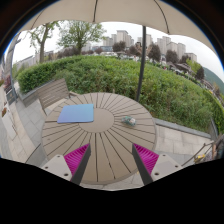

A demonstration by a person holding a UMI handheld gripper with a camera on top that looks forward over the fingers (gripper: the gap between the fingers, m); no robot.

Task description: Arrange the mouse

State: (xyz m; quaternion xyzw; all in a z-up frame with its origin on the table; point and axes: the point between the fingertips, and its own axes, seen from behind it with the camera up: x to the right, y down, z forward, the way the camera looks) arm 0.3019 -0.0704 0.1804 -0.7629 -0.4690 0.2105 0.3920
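- While I hold the gripper (110, 160) open and empty above the round table's (100, 140) near edge, the mouse (128, 121) lies toward its right edge.
- A blue mouse pad (76, 113) sits left of centre, apart from the mouse.

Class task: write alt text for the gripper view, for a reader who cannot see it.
A small grey mouse lies on a round wooden slatted table beside a blue mouse pad, beyond the open gripper. A parasol pole, a hedge and distant buildings stand behind.

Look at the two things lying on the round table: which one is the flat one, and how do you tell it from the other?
The light blue mouse pad, a flat rectangle beyond the left finger. The mouse to its right is small, dark and rounded. The gripper is open, short of both.
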